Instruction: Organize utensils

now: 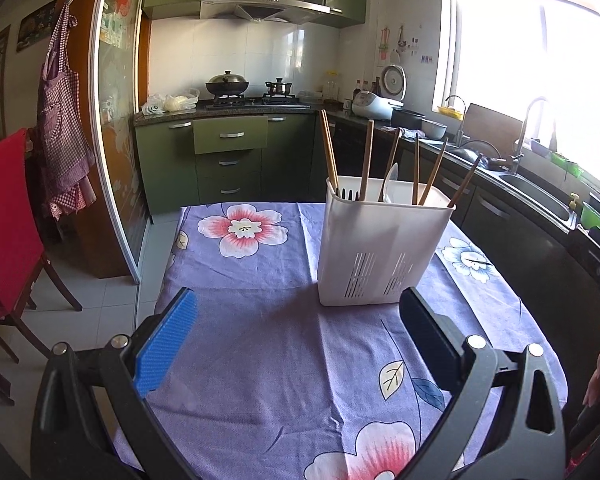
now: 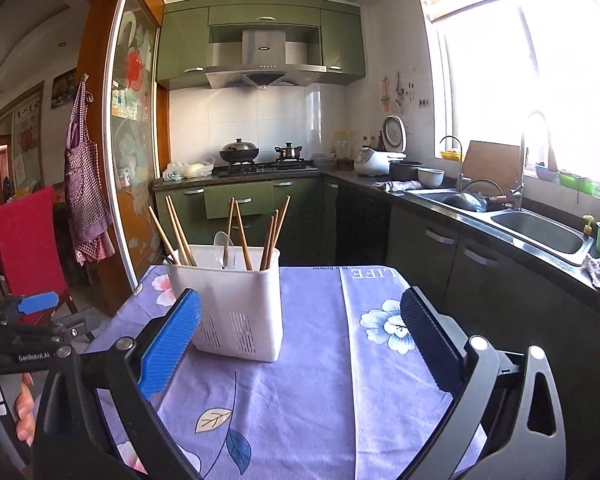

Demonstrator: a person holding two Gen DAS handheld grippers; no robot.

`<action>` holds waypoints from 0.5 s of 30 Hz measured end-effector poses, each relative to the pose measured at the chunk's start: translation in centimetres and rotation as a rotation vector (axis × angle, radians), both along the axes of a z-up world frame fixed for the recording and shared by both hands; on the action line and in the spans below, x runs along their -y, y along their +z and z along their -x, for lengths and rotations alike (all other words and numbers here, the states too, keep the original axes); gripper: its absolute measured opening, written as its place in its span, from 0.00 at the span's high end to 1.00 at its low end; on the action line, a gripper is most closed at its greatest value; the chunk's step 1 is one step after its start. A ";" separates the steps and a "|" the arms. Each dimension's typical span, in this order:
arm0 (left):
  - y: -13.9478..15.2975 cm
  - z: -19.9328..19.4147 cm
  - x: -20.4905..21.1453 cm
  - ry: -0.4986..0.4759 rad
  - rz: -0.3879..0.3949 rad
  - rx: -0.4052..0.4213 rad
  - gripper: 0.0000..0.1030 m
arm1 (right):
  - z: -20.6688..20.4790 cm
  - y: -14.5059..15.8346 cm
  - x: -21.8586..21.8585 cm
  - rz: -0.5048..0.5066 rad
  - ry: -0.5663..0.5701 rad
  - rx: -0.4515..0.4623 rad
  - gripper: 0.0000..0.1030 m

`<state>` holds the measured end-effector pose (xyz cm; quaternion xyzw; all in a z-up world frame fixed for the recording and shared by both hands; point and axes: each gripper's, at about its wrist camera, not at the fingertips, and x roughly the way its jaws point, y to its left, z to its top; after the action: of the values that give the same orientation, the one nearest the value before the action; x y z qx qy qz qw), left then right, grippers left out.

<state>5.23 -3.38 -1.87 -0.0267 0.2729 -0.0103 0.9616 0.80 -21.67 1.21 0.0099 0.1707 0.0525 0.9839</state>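
Note:
A white slotted utensil holder (image 1: 380,248) stands upright on the purple floral tablecloth (image 1: 268,320). Several wooden chopsticks (image 1: 366,160) and a pale spoon (image 1: 390,182) stand in it. The holder also shows in the right wrist view (image 2: 236,300), with chopsticks (image 2: 242,236) and spoon (image 2: 223,249). My left gripper (image 1: 298,312) is open and empty, just short of the holder, which sits ahead to the right. My right gripper (image 2: 300,312) is open and empty, with the holder ahead to the left by its blue finger. The left gripper's blue fingertip (image 2: 38,303) appears at the far left.
The table (image 2: 380,360) sits in a kitchen. A red chair (image 1: 8,224) stands left of it. A counter with a sink (image 2: 540,236) runs along the right. Green cabinets and a stove (image 1: 236,100) are behind. A glass sliding door (image 1: 116,120) stands at the left.

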 end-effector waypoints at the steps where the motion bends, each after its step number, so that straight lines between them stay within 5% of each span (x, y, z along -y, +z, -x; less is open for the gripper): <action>1: 0.2 0.3 -0.1 0.002 0.000 0.007 0.07 | 0.5 -0.1 0.1 0.000 -0.007 -0.003 0.05; 15: 0.8 2.9 -1.0 0.015 0.005 0.030 0.07 | 4.1 0.8 0.6 -0.014 -0.005 0.005 0.05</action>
<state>2.28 -2.42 -1.08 -0.0310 0.2581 -0.0040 0.9656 -3.27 -22.23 2.02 0.0170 0.1680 0.0511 0.9843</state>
